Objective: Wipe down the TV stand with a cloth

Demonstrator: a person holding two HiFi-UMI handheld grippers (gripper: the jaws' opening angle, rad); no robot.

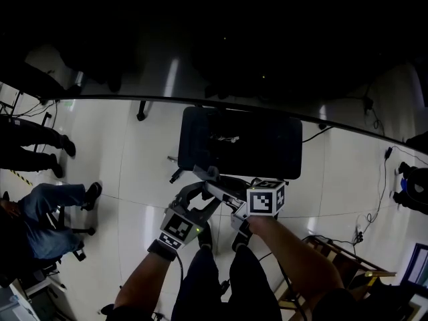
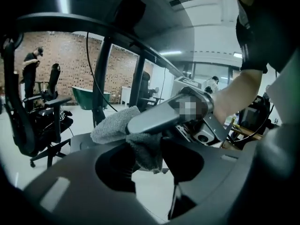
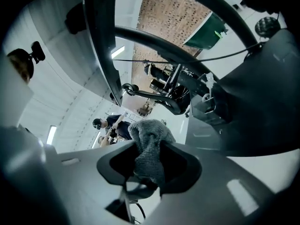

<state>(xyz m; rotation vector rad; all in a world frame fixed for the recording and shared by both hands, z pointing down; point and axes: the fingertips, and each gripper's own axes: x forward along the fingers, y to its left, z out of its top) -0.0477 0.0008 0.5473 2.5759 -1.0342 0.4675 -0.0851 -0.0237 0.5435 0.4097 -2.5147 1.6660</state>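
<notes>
Here, the right gripper (image 3: pixel 150 168) is clamping the grey cloth (image 3: pixel 149 142). In the right gripper view the fabric is filling the whole gap between its two fingers, bunching up past their tips and trailing down behind them.

The left gripper (image 2: pixel 149 162) is holding its fingers apart. A fold of the same cloth is hanging in the gap between them, with dark space showing on the left of the fold, so the pads are not squeezing it. The rest of the cloth is spreading out beyond and to the left of the left fingertips. One grey finger (image 2: pixel 159 117) of the right gripper is lying across it just above those tips.

In the head view the two grippers are meeting tip to tip in front of the person, with the right one's marker cube (image 1: pixel 266 198) sitting behind its fingers. The TV stand (image 1: pixel 267 154), a dark flat-topped unit, is standing on the pale floor (image 1: pixel 134 159) just beyond both sets of fingertips. The dim head view is not showing whether the cloth is touching it.

Far beyond the left fingers and off to their left, an office chair (image 2: pixel 47 121) is standing in front of a brick wall (image 2: pixel 70 60), and a person (image 2: pixel 30 62) is standing there too.
</notes>
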